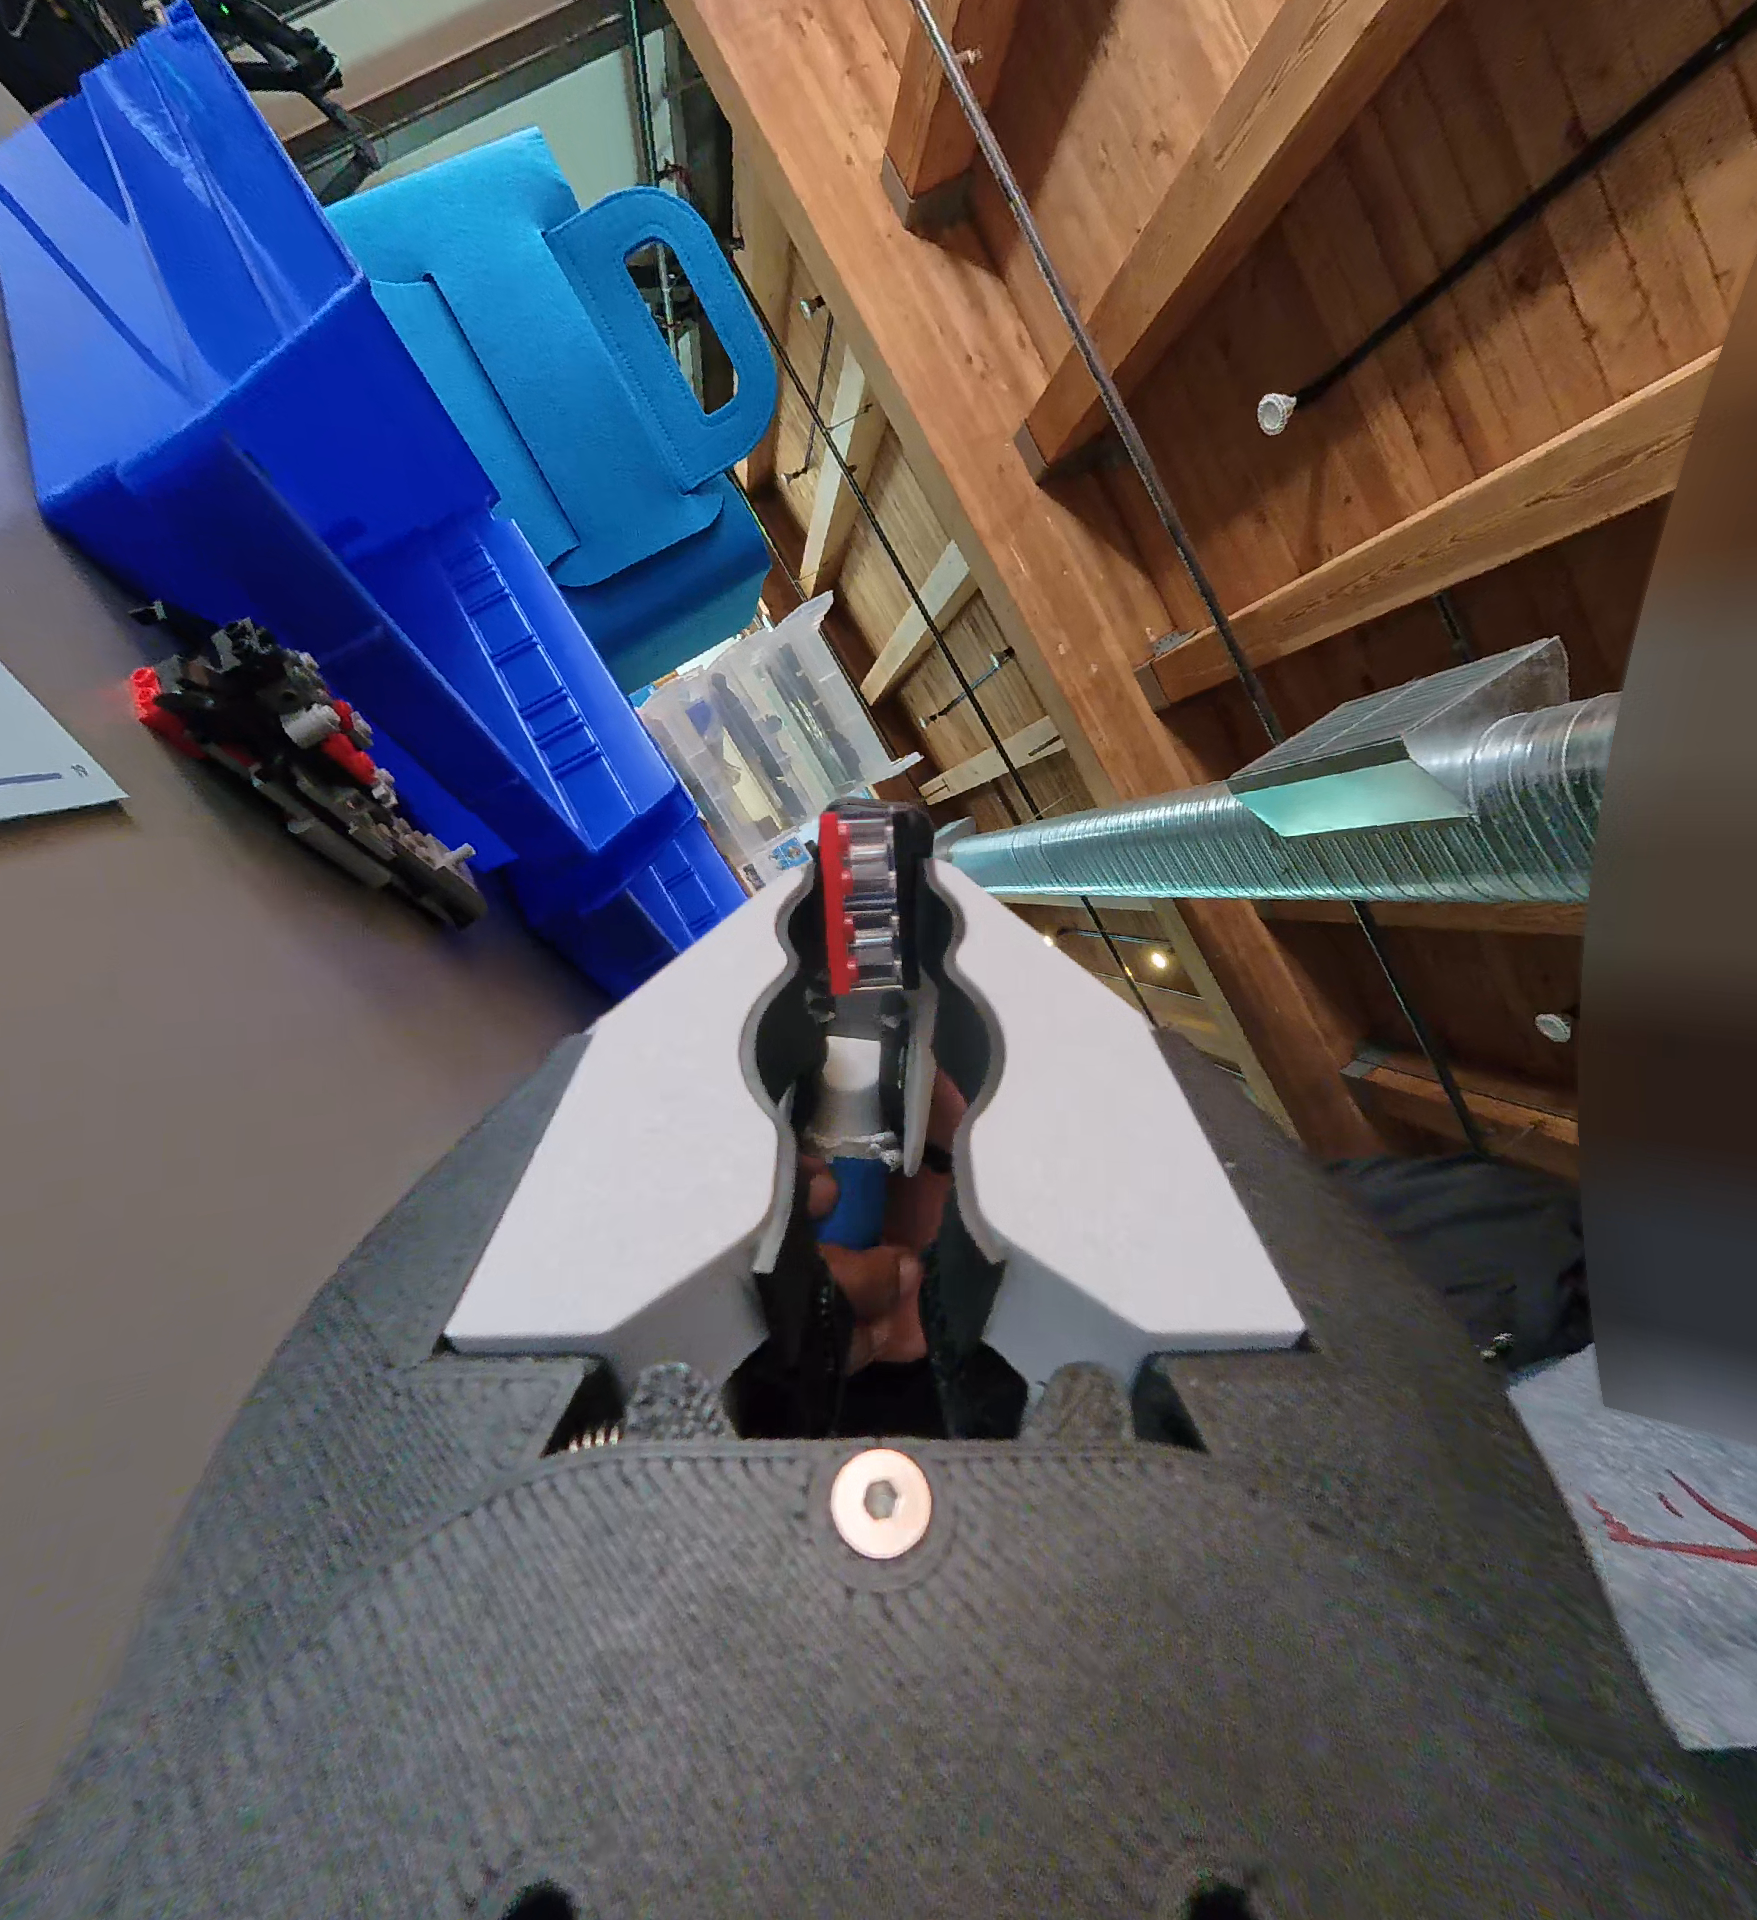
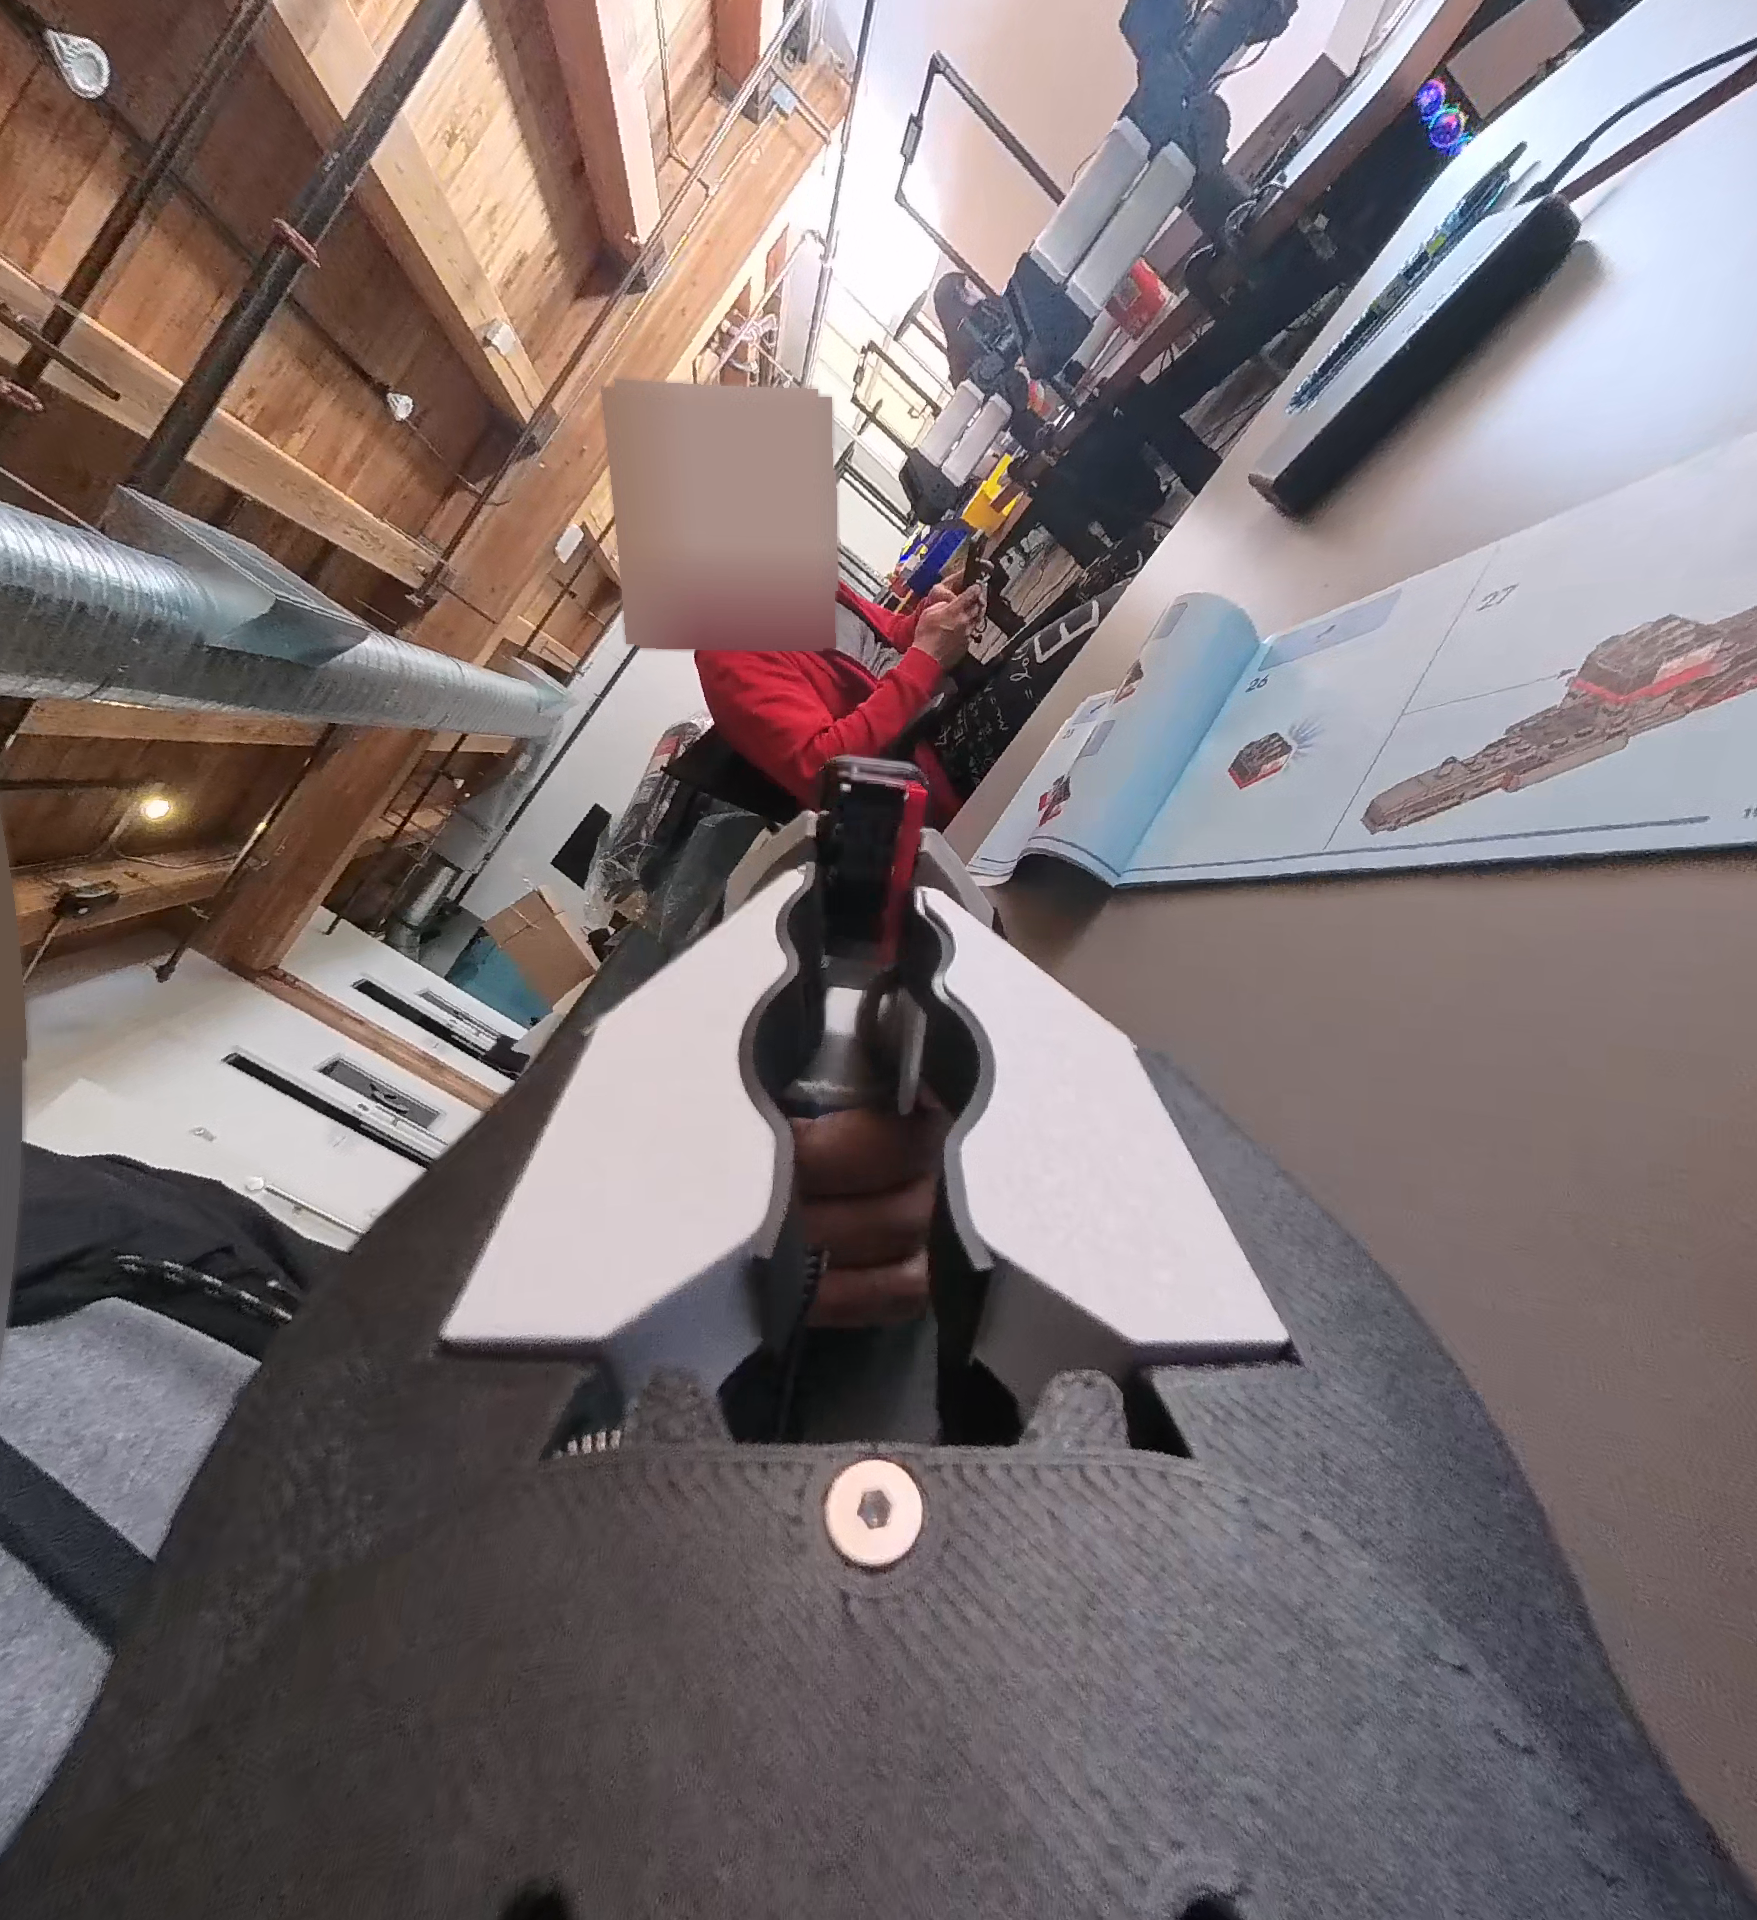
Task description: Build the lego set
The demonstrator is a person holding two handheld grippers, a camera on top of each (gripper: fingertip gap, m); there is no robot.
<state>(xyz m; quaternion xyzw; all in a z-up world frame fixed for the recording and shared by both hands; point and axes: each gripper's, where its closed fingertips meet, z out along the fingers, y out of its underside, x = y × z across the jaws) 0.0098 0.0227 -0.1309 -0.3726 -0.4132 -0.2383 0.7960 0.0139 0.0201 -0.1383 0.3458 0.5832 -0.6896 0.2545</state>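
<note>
The left gripper [image 1: 869, 904] has its grey fingers [image 1: 645, 1122] drawn close on a small lego piece [image 1: 866, 899], red on one side with clear studs in the middle and black on the other. The right gripper [image 2: 869, 862] likewise pinches a red and black piece [image 2: 874, 842] between narrowed jaws; whether the two grippers share one piece cannot be told. Both are lifted off the brown table [image 1: 126, 1091]. There a partly built black, grey and red model [image 1: 302, 758] lies beside blue bins [image 1: 261, 436]. In the right wrist view an open instruction booklet [image 2: 1425, 727] lies flat on the table. A person in a red sleeve [image 2: 812, 696] sits beyond.
</note>
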